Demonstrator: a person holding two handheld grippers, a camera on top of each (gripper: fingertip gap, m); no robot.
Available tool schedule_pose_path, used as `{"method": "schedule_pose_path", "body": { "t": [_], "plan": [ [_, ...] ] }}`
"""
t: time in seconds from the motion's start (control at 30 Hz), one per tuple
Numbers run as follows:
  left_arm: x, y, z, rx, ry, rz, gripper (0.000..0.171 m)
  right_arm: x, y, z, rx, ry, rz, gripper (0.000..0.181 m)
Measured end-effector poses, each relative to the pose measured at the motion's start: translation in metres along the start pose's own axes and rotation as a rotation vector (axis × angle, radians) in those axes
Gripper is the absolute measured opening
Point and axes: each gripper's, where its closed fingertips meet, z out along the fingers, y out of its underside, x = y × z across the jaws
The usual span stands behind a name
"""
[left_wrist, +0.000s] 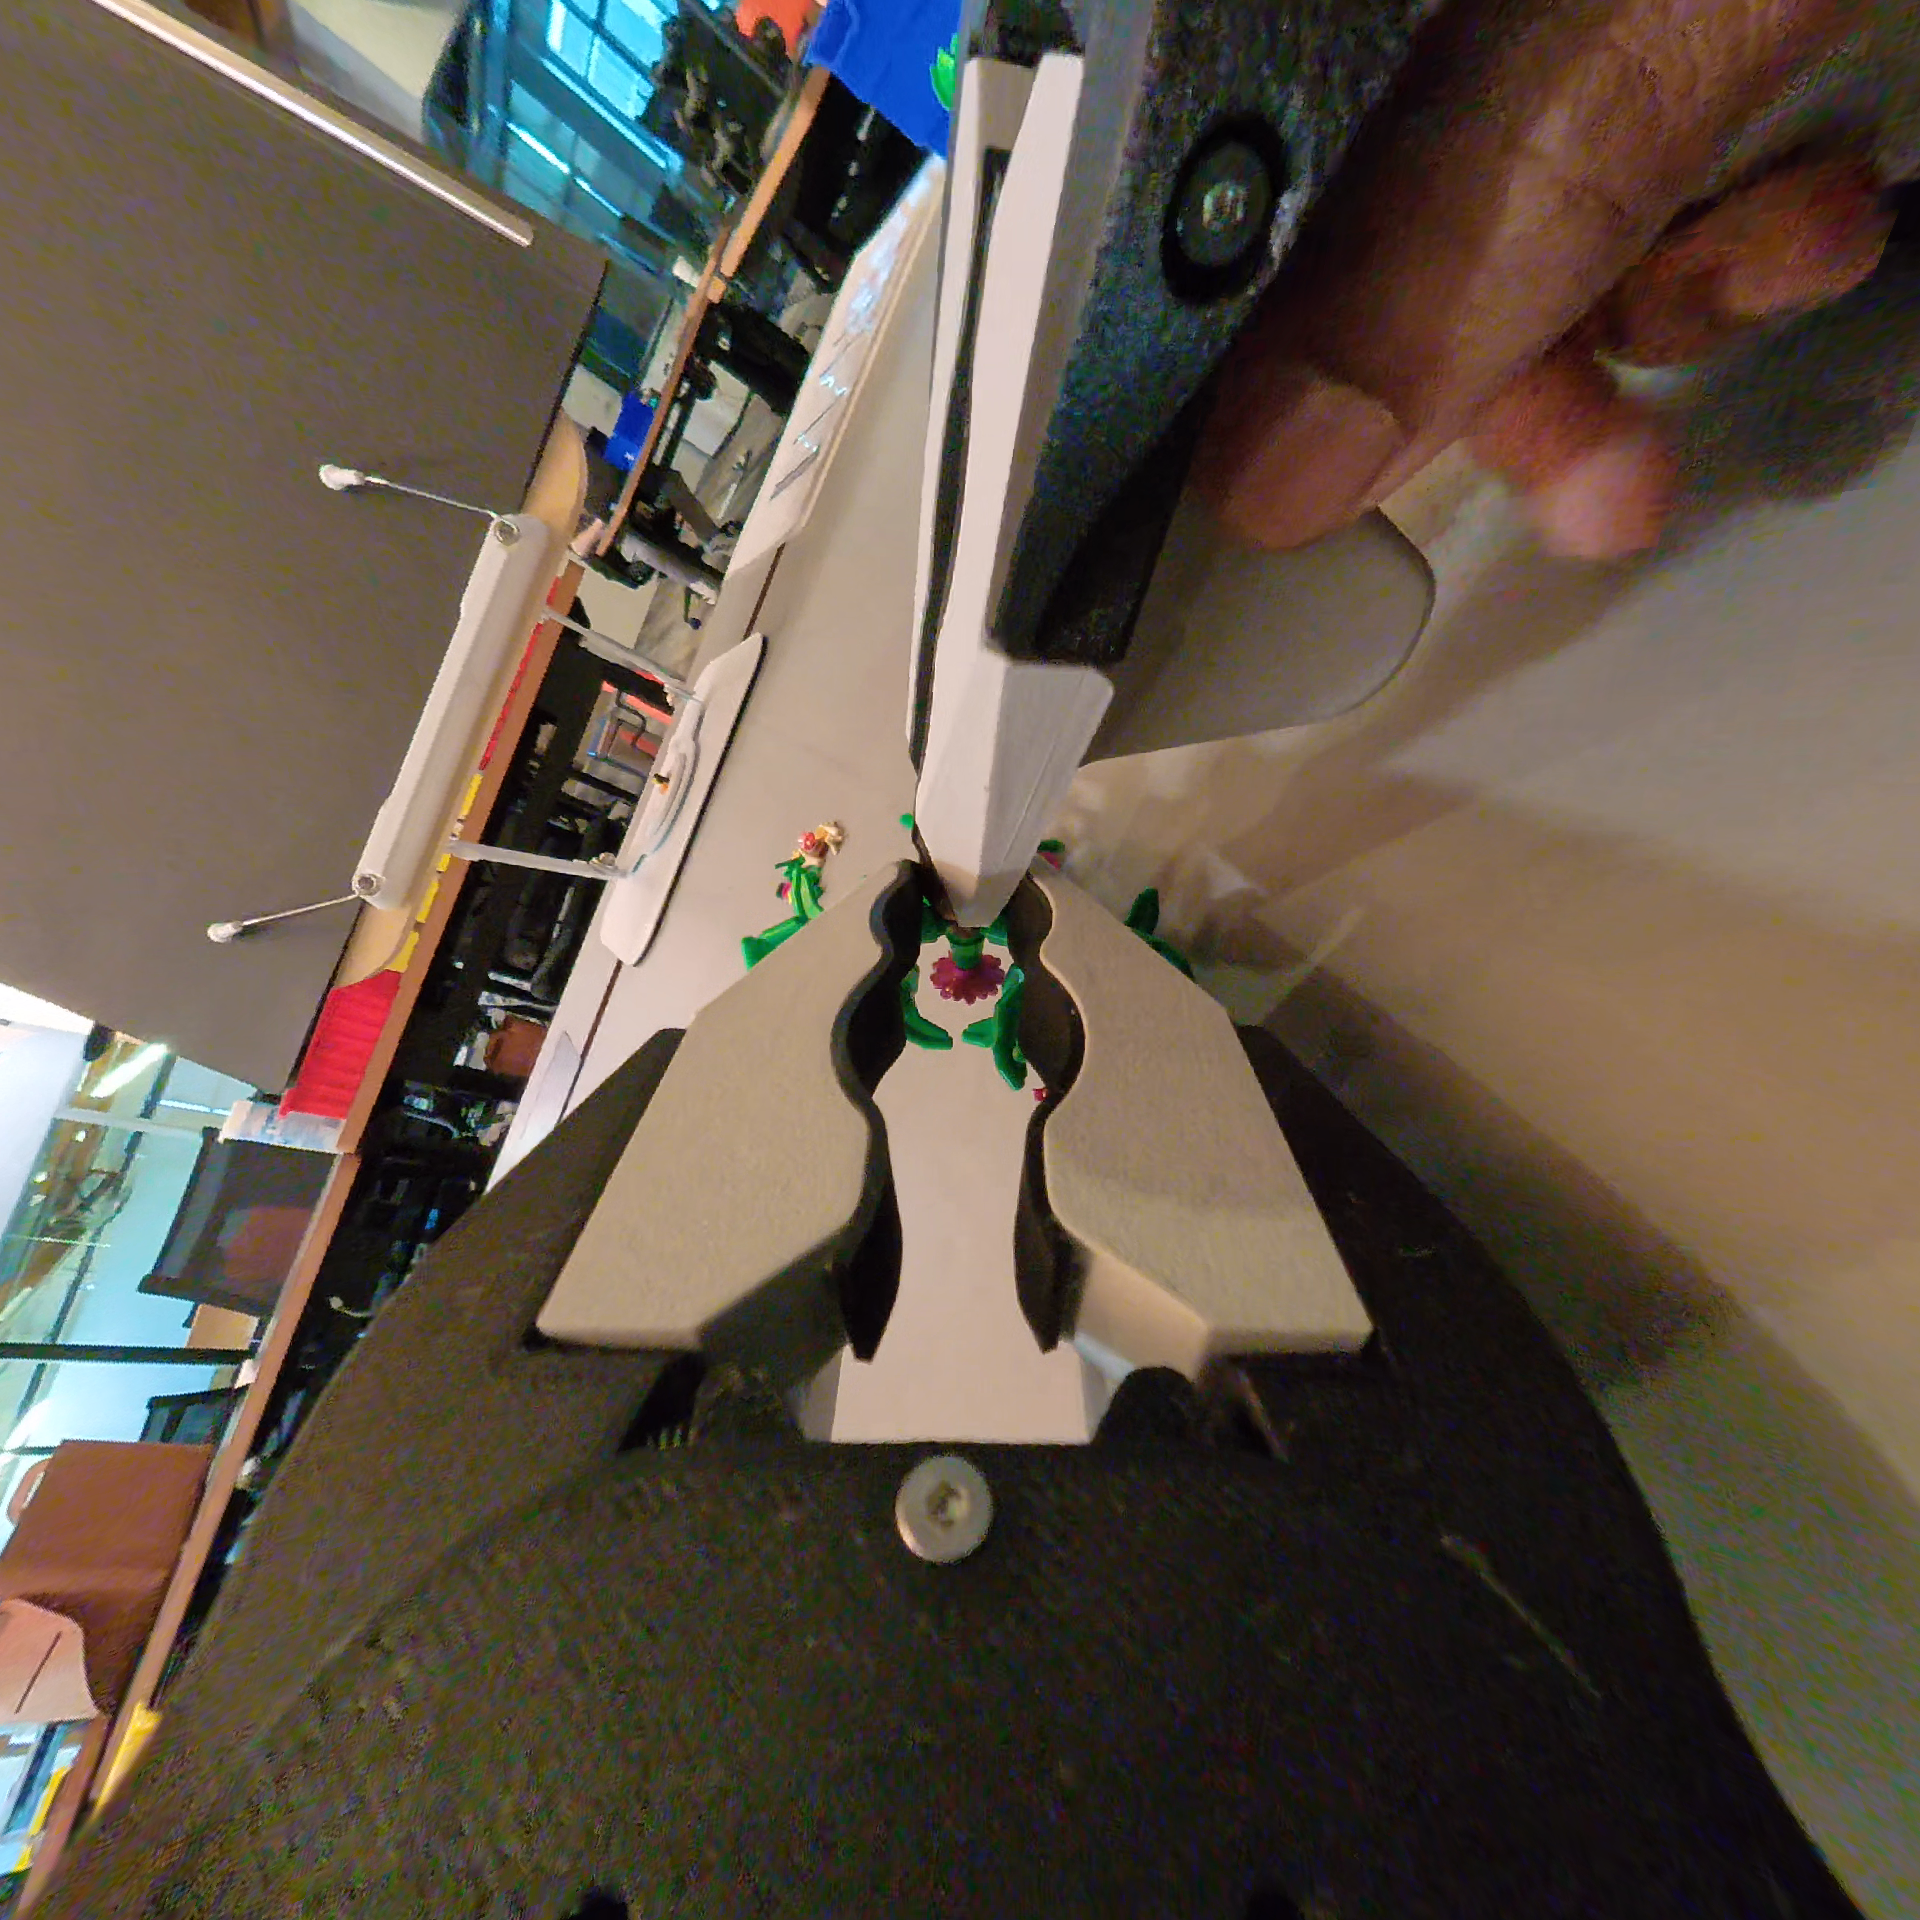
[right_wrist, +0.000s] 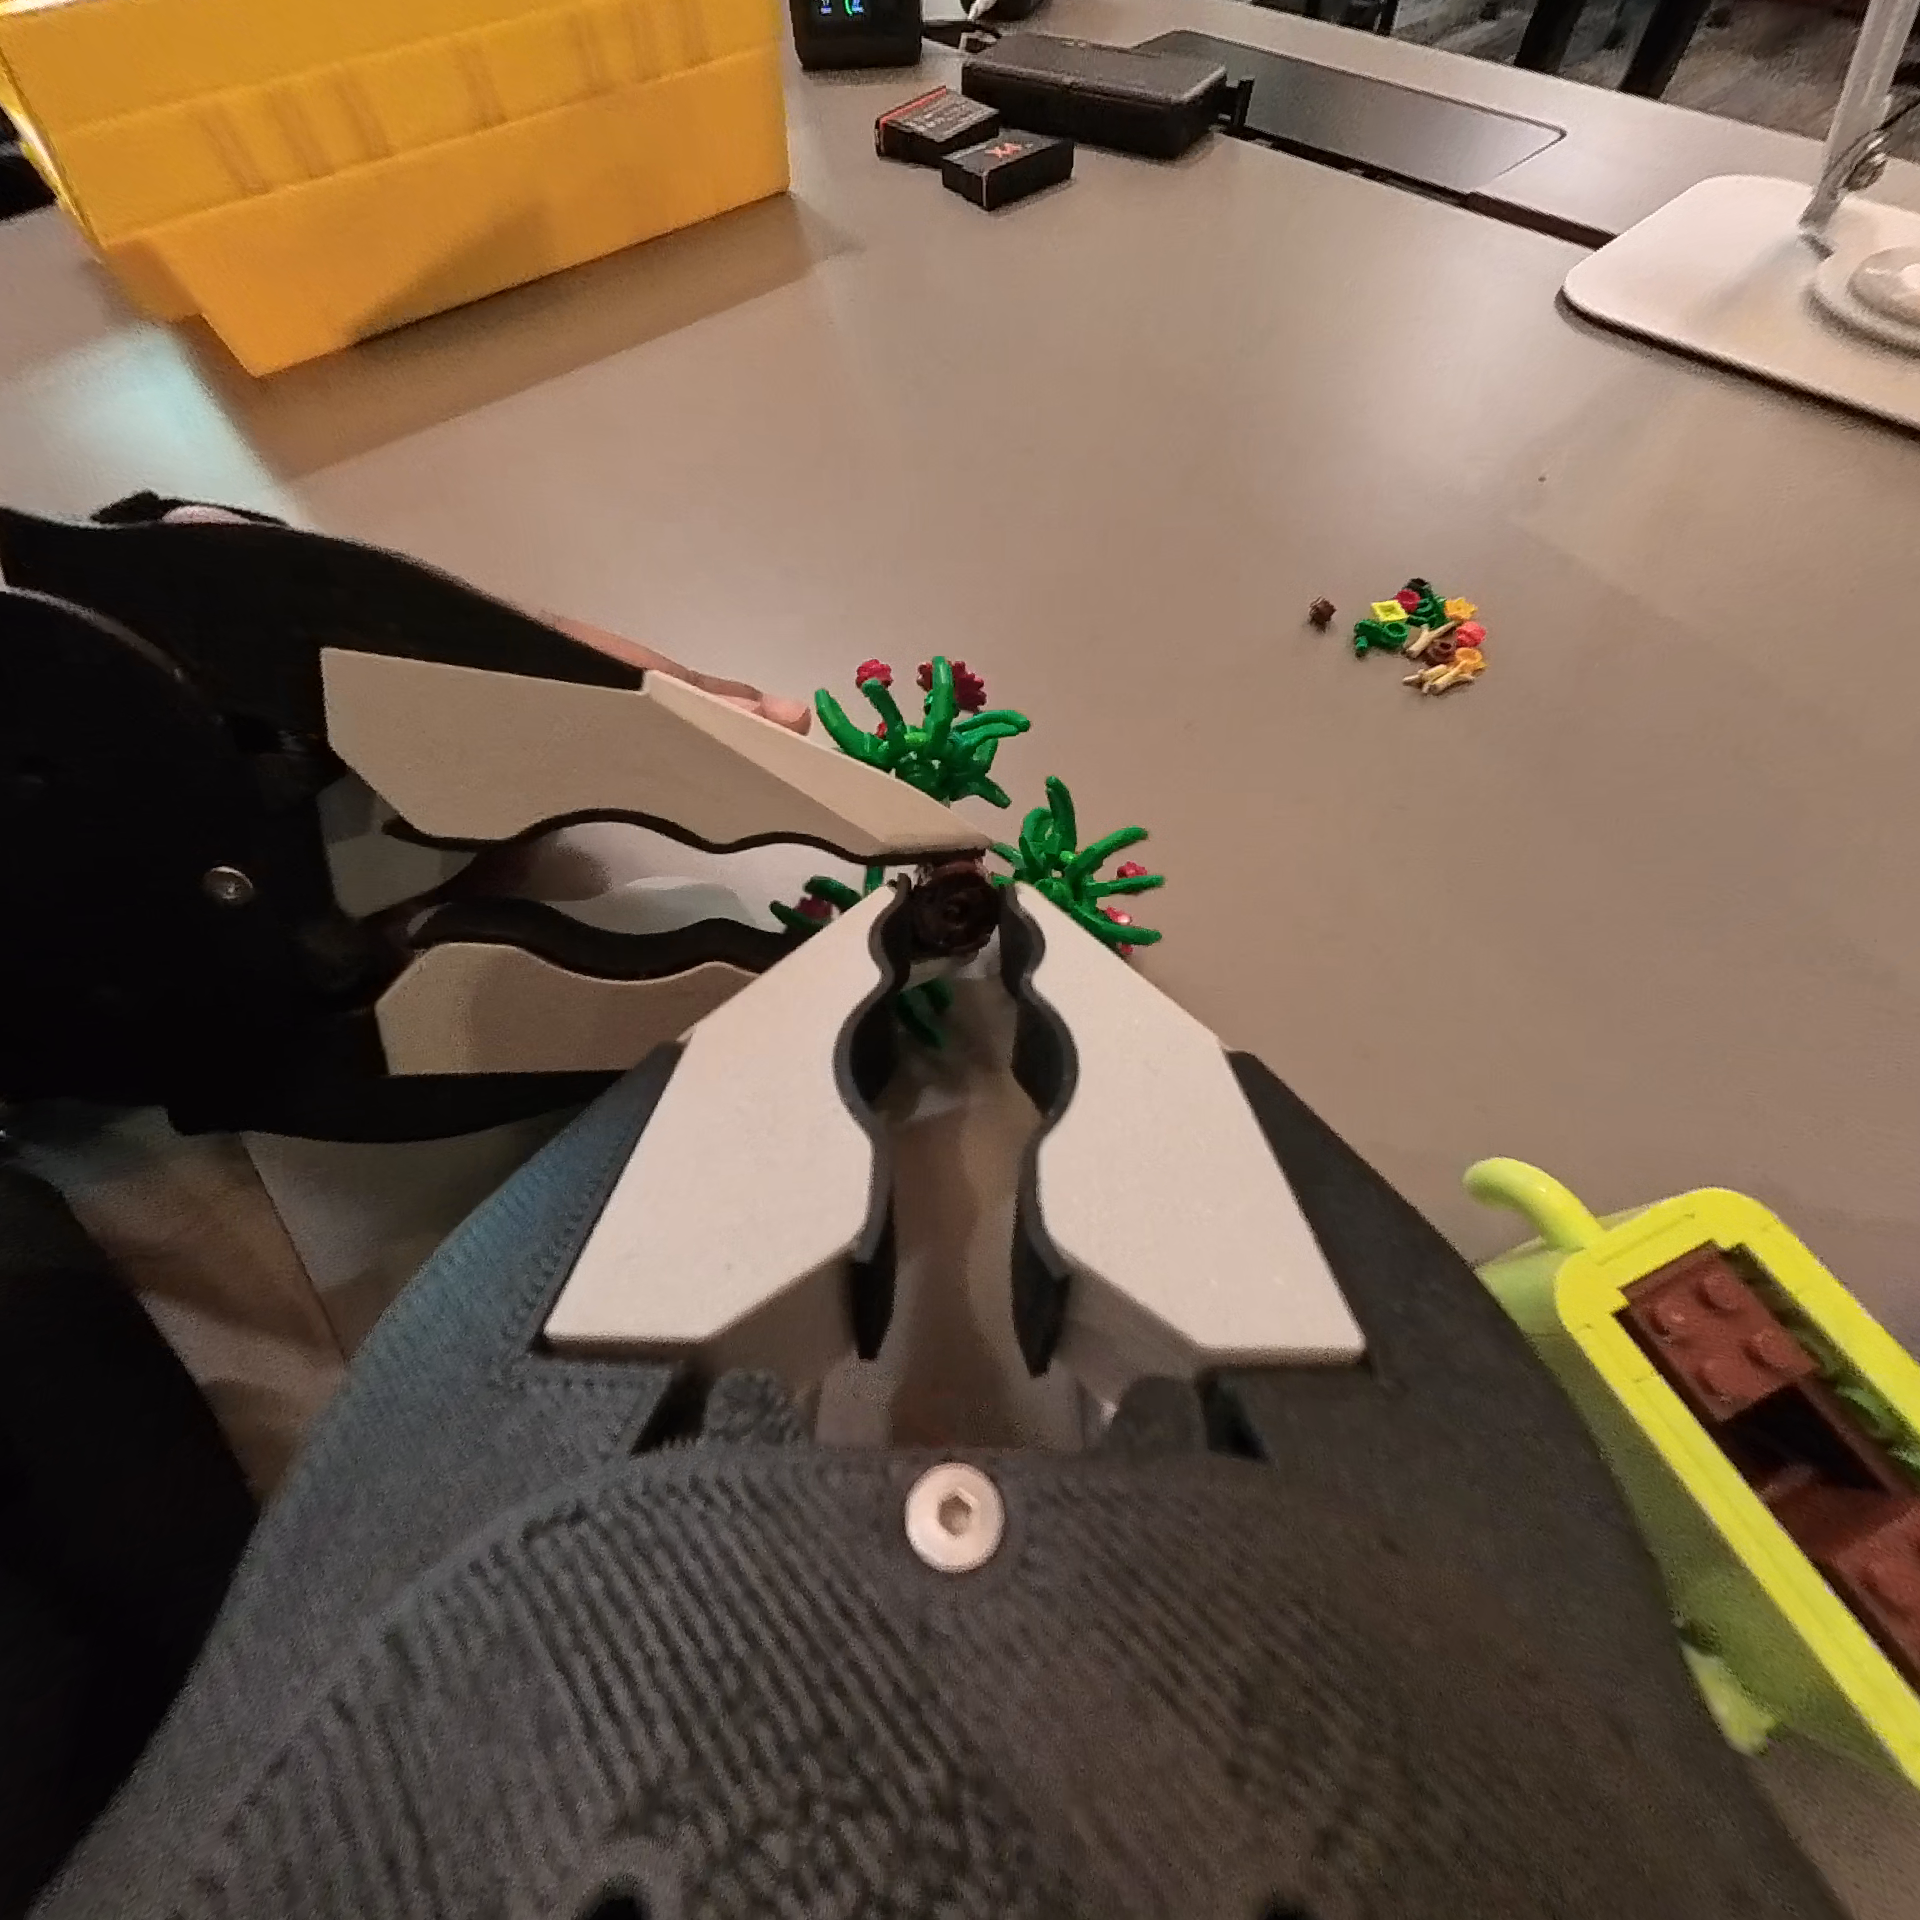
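My left gripper (left_wrist: 966, 899) is shut on a green toy plant stem (left_wrist: 1006, 1039) that carries a magenta flower (left_wrist: 966, 977). My right gripper (right_wrist: 951, 909) is shut on a small dark brown round piece (right_wrist: 951, 916) and holds it against the left gripper's tips (right_wrist: 935, 860). In the left wrist view a white finger (left_wrist: 997, 769) of the right gripper comes down from above, held by a hand (left_wrist: 1558, 343). Green leaf sprigs with red flowers (right_wrist: 1081, 868) stick out behind the meeting point, and another sprig (right_wrist: 925, 727) shows farther back.
A pile of small coloured pieces (right_wrist: 1423, 634) lies on the grey table (right_wrist: 1143, 468) to the right. A lime-green box with brown bricks (right_wrist: 1714, 1403) is at lower right. A yellow bin (right_wrist: 416, 156), black boxes (right_wrist: 997, 145) and a white stand base (right_wrist: 1745, 281) stand at the back. The grippers are tip to tip, or close to it.
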Motion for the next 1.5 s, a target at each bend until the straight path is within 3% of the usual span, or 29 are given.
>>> {"method": "schedule_pose_path", "body": {
  "t": [0.13,0.3,1.5],
  "plan": [
    [0.001,-0.001,0.001,0.009,0.006,0.008,0.015,-0.002,0.002,0.002,-0.017,-0.037,0.044,0.022],
    [0.002,0.001,0.002,0.004,0.015,-0.002,0.016,0.001,0.002,0.002,-0.016,-0.026,0.061,0.014],
    [0.01,-0.009,-0.002,0.005,0.093,-0.136,0.017,0.003,-0.005,-0.016,0.073,0.068,-0.106,0.012]
  ]
}}
